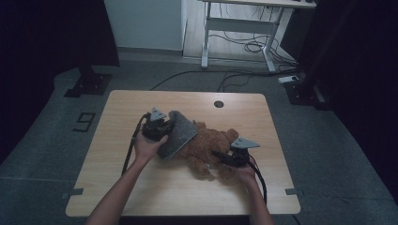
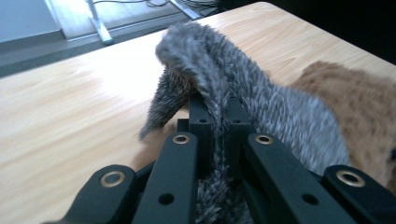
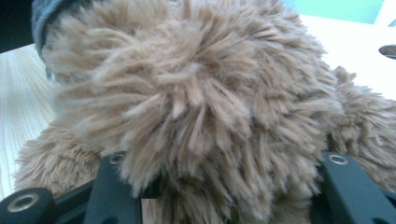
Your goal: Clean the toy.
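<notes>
Plush bear [image 1: 206,146] lies lengthwise across table [image 1: 117,140], upper-left to lower-right.

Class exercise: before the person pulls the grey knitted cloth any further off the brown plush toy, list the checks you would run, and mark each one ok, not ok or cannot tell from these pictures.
1. Left gripper pinches the grey cloth firmly, jaws closed on a fold: ok.
2. Right gripper steadies the plush toy, fur bulging between its jaws: ok.
3. Cloth free of the toy: not ok, it still drapes over one end.
4. Cloth snagged underneath on the toy: cannot tell.
5. Toy well inside the table edge: ok.
6. Cables clear of cloth and toy: ok.
</notes>
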Tool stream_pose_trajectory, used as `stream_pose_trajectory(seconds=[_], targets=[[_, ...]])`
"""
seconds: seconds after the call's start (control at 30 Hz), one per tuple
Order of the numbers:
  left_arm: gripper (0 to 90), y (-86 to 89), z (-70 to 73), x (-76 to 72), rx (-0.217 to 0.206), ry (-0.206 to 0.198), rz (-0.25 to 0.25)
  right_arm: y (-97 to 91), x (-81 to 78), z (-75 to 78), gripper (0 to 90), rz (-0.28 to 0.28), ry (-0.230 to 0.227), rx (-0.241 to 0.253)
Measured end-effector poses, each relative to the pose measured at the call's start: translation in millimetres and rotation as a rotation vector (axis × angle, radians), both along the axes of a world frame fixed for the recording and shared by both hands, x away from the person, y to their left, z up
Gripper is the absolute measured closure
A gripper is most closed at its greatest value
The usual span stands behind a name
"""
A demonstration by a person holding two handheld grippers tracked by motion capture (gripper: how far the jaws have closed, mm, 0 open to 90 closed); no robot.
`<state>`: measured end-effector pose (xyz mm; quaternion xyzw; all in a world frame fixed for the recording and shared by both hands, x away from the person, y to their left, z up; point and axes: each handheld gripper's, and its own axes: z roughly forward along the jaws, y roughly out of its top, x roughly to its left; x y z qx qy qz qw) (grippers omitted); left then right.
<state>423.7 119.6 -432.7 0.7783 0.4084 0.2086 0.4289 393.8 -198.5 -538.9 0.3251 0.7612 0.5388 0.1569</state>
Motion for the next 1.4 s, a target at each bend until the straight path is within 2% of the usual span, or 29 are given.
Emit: stream_pose_trajectory(seconds=[0.07,0.13,0.2,0.3,0.33,0.43,0.57,0.73,0.83,0.93,1.03,1.13,1.23,1.27,1.4], targets=[[84.9,-13.7,-4.9,7.5,0.008,0.036,-0.024,-0.5,-0.1,-0.1,46.6,0.004,0.001,0.002],[84.8,-24.7,-15.3,11.8,0.039,0.073,-0.046,-1.4,-0.1,-0.2,46.2,0.01,0.004,0.004],[84.8,-30.0,-25.4,10.8,0.074,0.069,-0.049,-2.1,0.2,-0.4,45.2,0.011,0.007,0.006],[85.3,-23.5,-30.0,6.4,0.035,0.074,-0.049,-1.8,-0.3,-0.3,42.5,0.012,0.005,0.003],[85.5,-21.5,-31.2,3.5,0.037,0.071,-0.054,-1.2,-0.5,-0.4,40.5,0.01,0.004,0.005],[85.7,-17.5,-37.1,-8.2,0.03,0.05,-0.057,0.7,-2.3,-0.8,34.7,-0.014,0.011,0.006],[86.0,-17.6,-45.4,-26.9,0.053,-0.012,-0.054,2.0,-4.1,-1.2,27.6,-0.055,0.039,0.009],[86.3,-20.5,-53.1,-46.1,0.075,-0.078,-0.057,-1.8,-3.6,-3.0,21.9,-0.105,0.122,0.023],[86.3,-20.7,-54.4,-50.6,0.086,-0.094,-0.055,-4.4,-5.9,-1.6,19.3,-0.096,0.166,0.017],[86.3,-19.4,-55.2,-52.5,0.078,-0.095,-0.056,-11.6,-13.9,4.3,18.3,-0.088,0.17,0.018],[86.3,-16.6,-56.3,-55.6,0.055,-0.087,-0.065,-28.4,-23.1,15.6,16.5,-0.088,0.169,0.066],[86.3,-13.6,-57.9,-59.8,0.024,-0.077,-0.073,-44.6,-30.4,32.0,14.8,-0.1,0.144,0.122],[86.3,-12.5,-58.6,-63.2,0.007,-0.069,-0.077,-47.7,-30.1,40.9,13.8,-0.113,0.132,0.115],[86.3,-11.8,-58.7,-65.4,-0.005,-0.062,-0.081,-44.5,-21.9,49.2,13.3,-0.115,0.139,0.098],[86.3,-9.6,-59.1,-70.8,-0.021,-0.054,-0.096,-27.4,-4.7,53.3,12.0,-0.09,0.171,0.059]])
